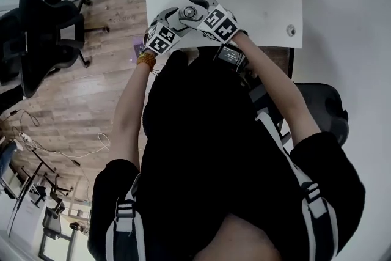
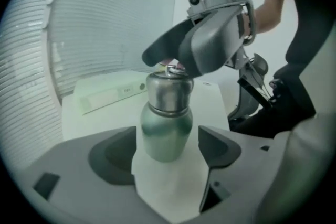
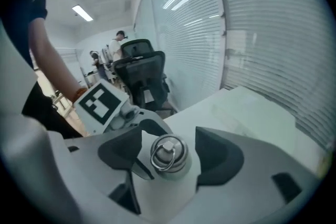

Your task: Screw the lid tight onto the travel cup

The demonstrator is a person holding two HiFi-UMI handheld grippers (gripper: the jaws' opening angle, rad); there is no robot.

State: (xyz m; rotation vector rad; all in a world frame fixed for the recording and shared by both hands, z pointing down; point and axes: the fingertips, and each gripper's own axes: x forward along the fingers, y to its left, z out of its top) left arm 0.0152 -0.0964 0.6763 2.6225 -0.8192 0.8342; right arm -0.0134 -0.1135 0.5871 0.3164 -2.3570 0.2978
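The left gripper (image 2: 167, 152) holds its fingers wide around the travel cup (image 2: 165, 134), and the right gripper (image 3: 169, 159) holds its fingers wide around the lid (image 3: 168, 150). Neither grips. Likely next: clamp both and twist the lid tighter.

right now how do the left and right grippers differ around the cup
The left gripper flanks the body of the green cup; the right gripper flanks the ringed lid. The left gripper looks across at it, the right gripper down from above. Both stand open, gripping nothing.
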